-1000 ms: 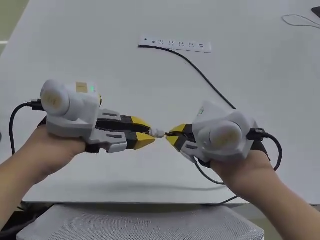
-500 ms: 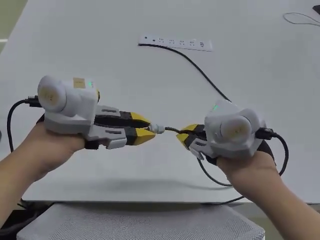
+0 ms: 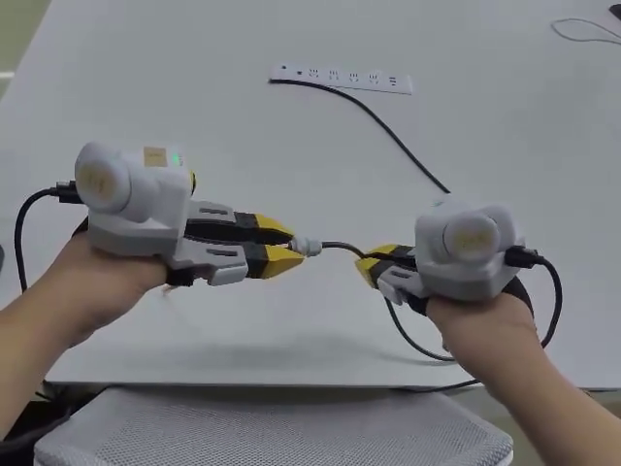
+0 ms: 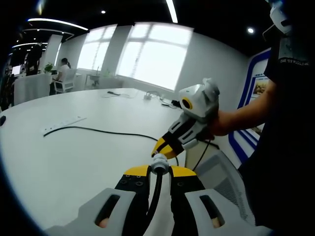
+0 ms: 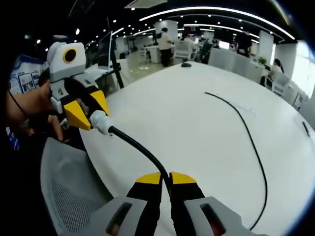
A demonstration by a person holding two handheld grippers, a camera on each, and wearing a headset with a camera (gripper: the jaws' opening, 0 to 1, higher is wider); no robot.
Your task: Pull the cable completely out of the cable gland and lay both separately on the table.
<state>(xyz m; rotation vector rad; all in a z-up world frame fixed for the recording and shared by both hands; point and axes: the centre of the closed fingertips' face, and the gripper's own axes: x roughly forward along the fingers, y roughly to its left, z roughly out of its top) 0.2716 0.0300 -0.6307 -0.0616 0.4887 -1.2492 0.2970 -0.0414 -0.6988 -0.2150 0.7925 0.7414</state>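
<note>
Left gripper (image 3: 287, 249) clamps the cable gland (image 3: 307, 247), right gripper (image 3: 369, 263) pinches the cable (image 3: 340, 247), both above the table's (image 3: 291, 155) near edge.

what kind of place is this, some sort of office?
Probably an open-plan office: a long white table with a power strip on it, big windows, and a person seated at a desk further back.

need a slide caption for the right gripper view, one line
Right tongs shut on the black cable, which runs to the white cable gland clamped in the left tongs.
</note>
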